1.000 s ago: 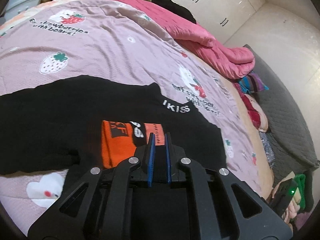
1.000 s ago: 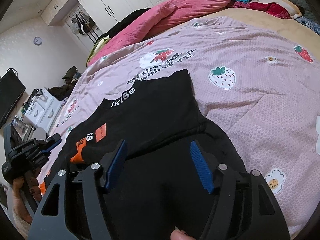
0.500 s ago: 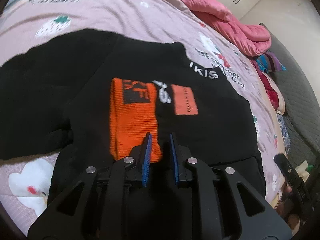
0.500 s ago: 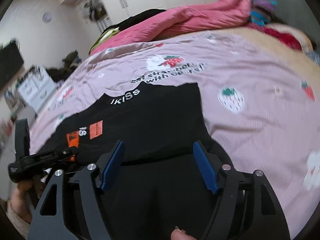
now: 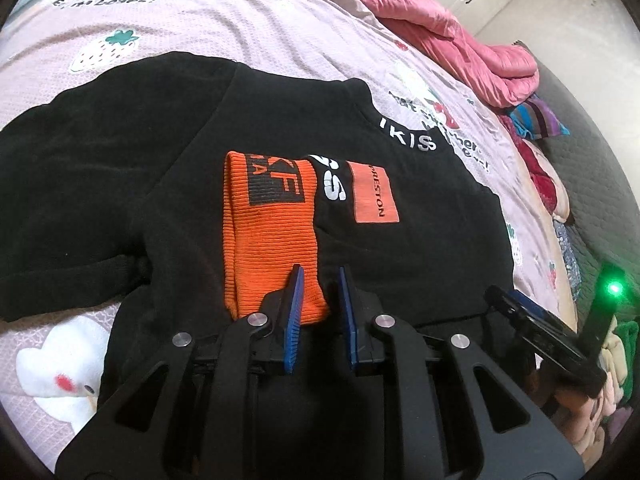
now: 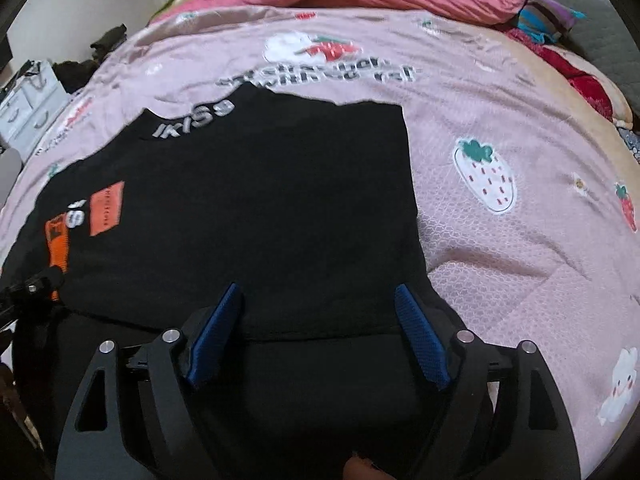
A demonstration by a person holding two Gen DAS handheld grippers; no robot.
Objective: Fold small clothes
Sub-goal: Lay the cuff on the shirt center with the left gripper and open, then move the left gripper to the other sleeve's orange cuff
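A black sweater (image 5: 168, 184) with white "IKISS" lettering lies on the pink bedspread; it also shows in the right wrist view (image 6: 280, 208). Its orange cuff (image 5: 268, 236) lies folded over the chest beside an orange patch (image 5: 374, 194). My left gripper (image 5: 320, 280) hovers at the cuff's near end with its jaws a little apart, holding nothing. My right gripper (image 6: 318, 308) is wide open over the sweater's folded lower edge, empty. The right gripper also shows at the right edge of the left wrist view (image 5: 536, 324).
The bedspread (image 6: 520, 128) has strawberry prints. A pink quilt (image 5: 460, 32) is bunched at the bed's far side. Coloured clothes (image 5: 536, 120) lie near the grey headboard (image 6: 592, 12). White drawers (image 6: 28, 108) stand at the left.
My left gripper has opened slightly and let go of the orange cuff, which now lies flat on the sweater. My right gripper stayed open and moved closer over the fold.
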